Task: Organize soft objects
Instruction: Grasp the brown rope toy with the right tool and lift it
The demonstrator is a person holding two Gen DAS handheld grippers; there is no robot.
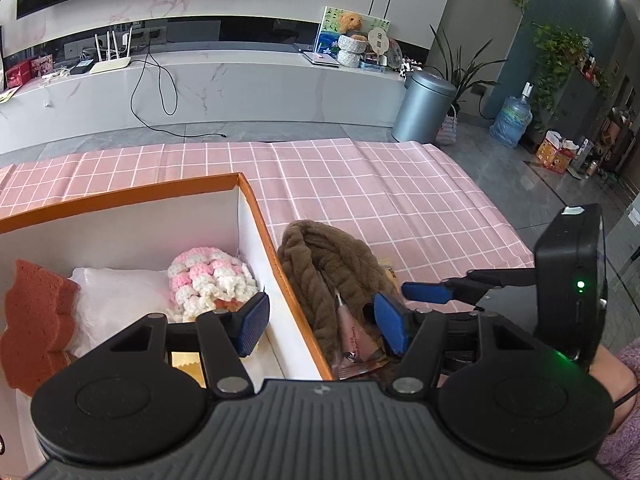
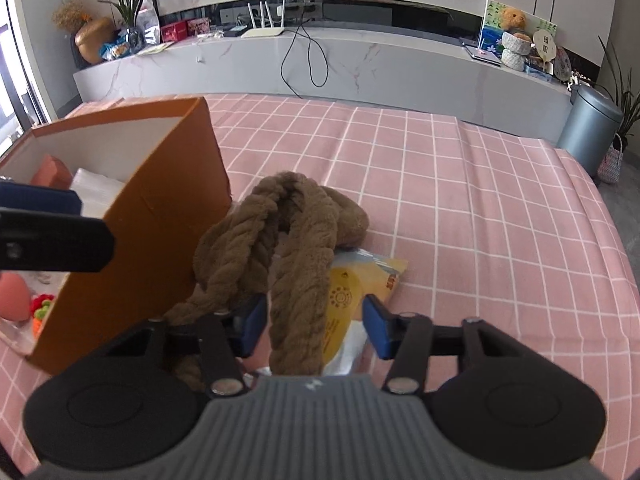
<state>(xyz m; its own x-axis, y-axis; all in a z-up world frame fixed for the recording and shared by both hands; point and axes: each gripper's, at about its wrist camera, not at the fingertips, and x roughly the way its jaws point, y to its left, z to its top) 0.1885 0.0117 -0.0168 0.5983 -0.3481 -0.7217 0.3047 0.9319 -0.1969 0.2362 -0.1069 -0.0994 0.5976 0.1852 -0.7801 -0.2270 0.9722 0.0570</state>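
My right gripper (image 2: 314, 330), fingers apart astride the brown twisted plush scarf (image 2: 280, 248) lying just right of the orange cardboard box (image 2: 160, 200), may also snag the yellow packet (image 2: 344, 300) seemingly beneath, while my left gripper (image 1: 324, 320) gapes empty.

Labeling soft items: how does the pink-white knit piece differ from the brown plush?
1. Place: the knit piece lies inside the box; the brown plush lies outside it on the cloth.
2. Colour: the knit piece is pink-and-white patches; the plush is plain brown.
3. Shape: the knit piece is a compact mound; the plush is long, twisted, looped.
Both are soft textiles.
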